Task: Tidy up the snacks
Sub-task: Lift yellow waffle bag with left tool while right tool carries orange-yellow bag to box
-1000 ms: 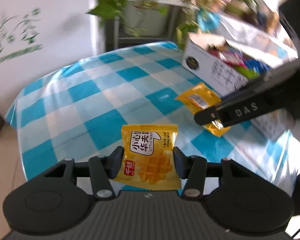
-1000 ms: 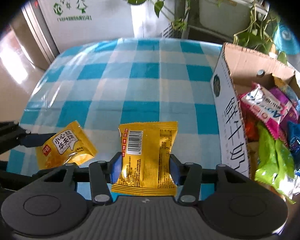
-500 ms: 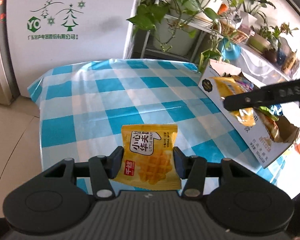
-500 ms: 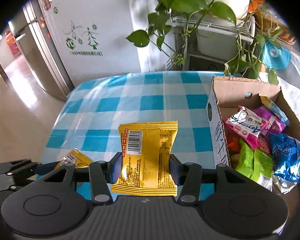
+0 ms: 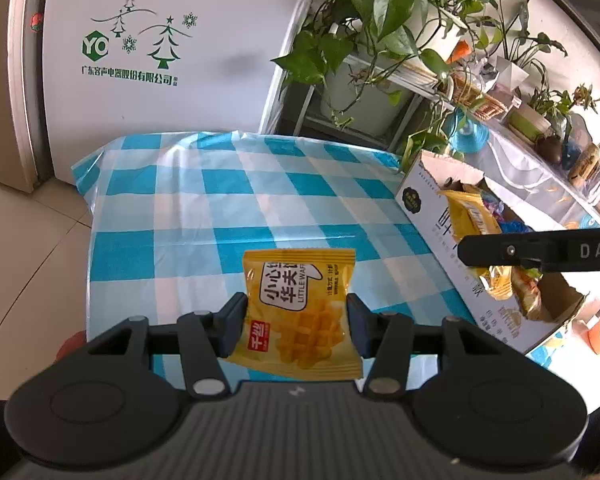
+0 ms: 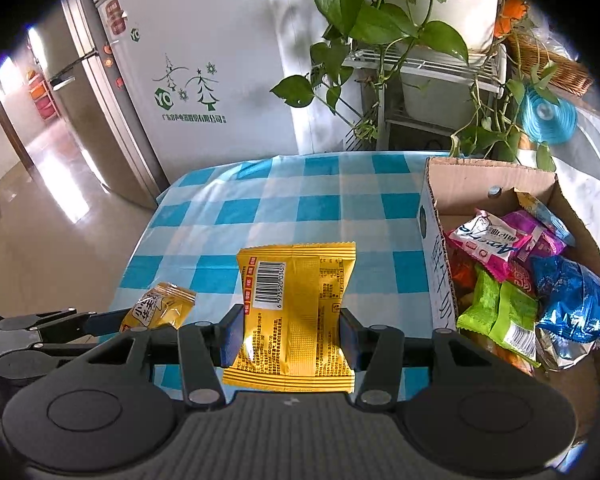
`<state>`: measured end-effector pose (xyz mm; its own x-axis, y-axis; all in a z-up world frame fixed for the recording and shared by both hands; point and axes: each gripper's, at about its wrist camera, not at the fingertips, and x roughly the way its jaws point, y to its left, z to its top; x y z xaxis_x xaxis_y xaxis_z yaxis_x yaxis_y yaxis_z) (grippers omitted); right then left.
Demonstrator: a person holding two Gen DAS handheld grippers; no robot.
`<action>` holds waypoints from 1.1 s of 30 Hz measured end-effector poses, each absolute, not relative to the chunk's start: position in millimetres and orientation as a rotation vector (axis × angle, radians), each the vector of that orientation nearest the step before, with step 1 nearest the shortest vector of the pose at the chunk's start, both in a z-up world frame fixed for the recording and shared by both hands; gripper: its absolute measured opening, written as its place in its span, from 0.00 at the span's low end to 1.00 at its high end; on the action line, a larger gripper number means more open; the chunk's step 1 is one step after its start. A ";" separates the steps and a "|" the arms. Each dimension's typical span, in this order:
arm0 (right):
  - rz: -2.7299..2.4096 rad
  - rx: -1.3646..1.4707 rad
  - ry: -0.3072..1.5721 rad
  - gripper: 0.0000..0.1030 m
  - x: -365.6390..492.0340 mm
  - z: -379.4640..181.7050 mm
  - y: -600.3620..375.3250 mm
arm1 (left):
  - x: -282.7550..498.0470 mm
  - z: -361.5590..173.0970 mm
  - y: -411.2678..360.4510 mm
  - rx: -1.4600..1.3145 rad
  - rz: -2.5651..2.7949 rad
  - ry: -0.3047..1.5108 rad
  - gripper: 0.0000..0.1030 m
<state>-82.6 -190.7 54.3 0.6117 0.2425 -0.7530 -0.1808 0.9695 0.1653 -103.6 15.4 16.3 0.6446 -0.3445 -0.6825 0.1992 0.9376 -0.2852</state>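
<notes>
My left gripper (image 5: pixel 296 322) is shut on a yellow waffle packet (image 5: pixel 300 308), front side up, held above the blue checked tablecloth (image 5: pixel 188 208). A second yellow waffle packet (image 6: pixel 294 312), barcode side up, sits pinched in my right gripper (image 6: pixel 290 340), which is shut on it. In the left wrist view the right gripper's black arm (image 5: pixel 540 250) crosses over the cardboard box (image 5: pixel 428 204), its packet (image 5: pixel 470 220) hanging above the box. The right wrist view shows the left gripper (image 6: pixel 100 320) low at the left with its packet (image 6: pixel 158 310).
The open cardboard box (image 6: pixel 436 216) stands on the table's right side and holds several coloured snack packets (image 6: pixel 496 244). A white fridge (image 5: pixel 160 52) and a plant shelf (image 5: pixel 384 68) stand behind the table. Tiled floor (image 5: pixel 28 260) lies to the left.
Both grippers have risen with their packets, so more of the room shows behind the table. The right gripper and its packet now hang over the box instead of beside it.
</notes>
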 end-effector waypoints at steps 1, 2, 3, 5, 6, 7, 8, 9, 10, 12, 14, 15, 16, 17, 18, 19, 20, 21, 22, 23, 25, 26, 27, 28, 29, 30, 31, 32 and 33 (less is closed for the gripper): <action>0.242 0.080 0.875 0.54 -82.9 55.6 -192.6 | -104.2 17.8 13.6 -0.194 -0.308 0.814 0.50; 0.239 0.084 0.869 0.54 -83.9 56.9 -194.4 | -104.8 18.9 12.3 -0.194 -0.306 0.814 0.50; 0.236 0.088 0.863 0.54 -84.9 58.3 -196.1 | -105.6 20.5 10.4 -0.194 -0.305 0.813 0.50; 0.232 0.102 0.850 0.54 -87.7 62.0 -200.8 | -106.9 24.4 6.5 -0.196 -0.304 0.807 0.50; 0.229 0.108 0.842 0.54 -88.2 63.8 -203.1 | -107.2 26.3 5.6 -0.198 -0.300 0.804 0.50; 0.224 0.115 0.834 0.54 -89.1 65.2 -205.1 | -107.3 28.4 4.4 -0.204 -0.297 0.802 0.50; 0.216 0.122 0.824 0.54 -90.0 67.7 -209.0 | -107.2 30.4 3.5 -0.211 -0.298 0.799 0.50; 0.207 0.130 0.814 0.54 -90.8 70.2 -212.7 | -106.8 32.4 3.1 -0.219 -0.300 0.796 0.50; 0.197 0.138 0.802 0.54 -91.9 73.3 -218.0 | -106.7 34.8 1.9 -0.225 -0.301 0.792 0.50; 0.182 0.152 0.783 0.54 -93.8 78.3 -228.0 | -105.9 39.8 -1.5 -0.226 -0.305 0.786 0.50; 0.166 0.163 0.762 0.54 -96.9 84.9 -239.1 | -105.4 44.8 -5.2 -0.224 -0.311 0.777 0.50; 0.157 0.167 0.749 0.54 -98.8 88.2 -244.5 | -104.9 46.7 -7.2 -0.226 -0.313 0.774 0.50; 0.146 0.176 0.734 0.54 -101.3 92.0 -250.1 | -104.2 49.0 -9.8 -0.230 -0.317 0.772 0.50; 0.138 0.188 0.723 0.54 -103.4 95.2 -256.0 | -103.7 50.6 -12.3 -0.231 -0.320 0.770 0.50; 0.132 0.198 0.715 0.54 -104.6 97.8 -261.2 | -103.1 52.8 -15.8 -0.230 -0.325 0.765 0.50; 0.125 0.207 0.706 0.54 -106.0 100.3 -267.3 | -102.7 54.7 -19.2 -0.227 -0.328 0.761 0.50; 0.115 0.211 0.698 0.54 -107.4 102.6 -273.0 | -102.3 56.2 -22.6 -0.226 -0.332 0.759 0.50; 0.104 0.215 0.693 0.54 -108.4 104.4 -278.7 | -101.1 57.3 -26.4 -0.228 -0.335 0.760 0.50; 0.093 0.220 0.689 0.54 -109.5 105.6 -284.2 | -99.7 58.7 -31.0 -0.230 -0.340 0.763 0.50; 0.079 0.228 0.685 0.54 -110.7 106.4 -289.6 | -98.9 60.0 -35.0 -0.231 -0.344 0.762 0.50; 0.052 0.241 0.683 0.54 -111.8 106.4 -299.1 | -95.7 63.1 -45.8 -0.231 -0.352 0.756 0.50; 0.038 0.248 0.681 0.54 -113.1 106.4 -303.8 | -94.5 64.1 -49.9 -0.235 -0.357 0.756 0.50; 0.026 0.260 0.679 0.54 -114.2 106.4 -307.8 | -92.2 65.4 -56.1 -0.241 -0.364 0.759 0.50; 0.016 0.276 0.675 0.54 -115.8 106.4 -312.7 | -90.5 66.7 -61.7 -0.247 -0.370 0.760 0.50; 0.006 0.295 0.669 0.54 -117.0 107.0 -318.0 | -89.3 68.1 -66.2 -0.251 -0.374 0.759 0.50; -0.003 0.312 0.662 0.54 -118.6 107.8 -323.5 | -87.7 70.4 -72.3 -0.257 -0.383 0.756 0.50; -0.014 0.328 0.654 0.54 -120.1 108.7 -329.0 | -86.6 72.6 -77.2 -0.260 -0.391 0.752 0.50; -0.024 0.346 0.646 0.54 -121.2 109.5 -334.4 | -85.0 75.4 -83.9 -0.260 -0.400 0.747 0.50; -0.034 0.366 0.639 0.54 -122.2 110.0 -340.1 | -84.0 77.8 -89.3 -0.260 -0.406 0.745 0.50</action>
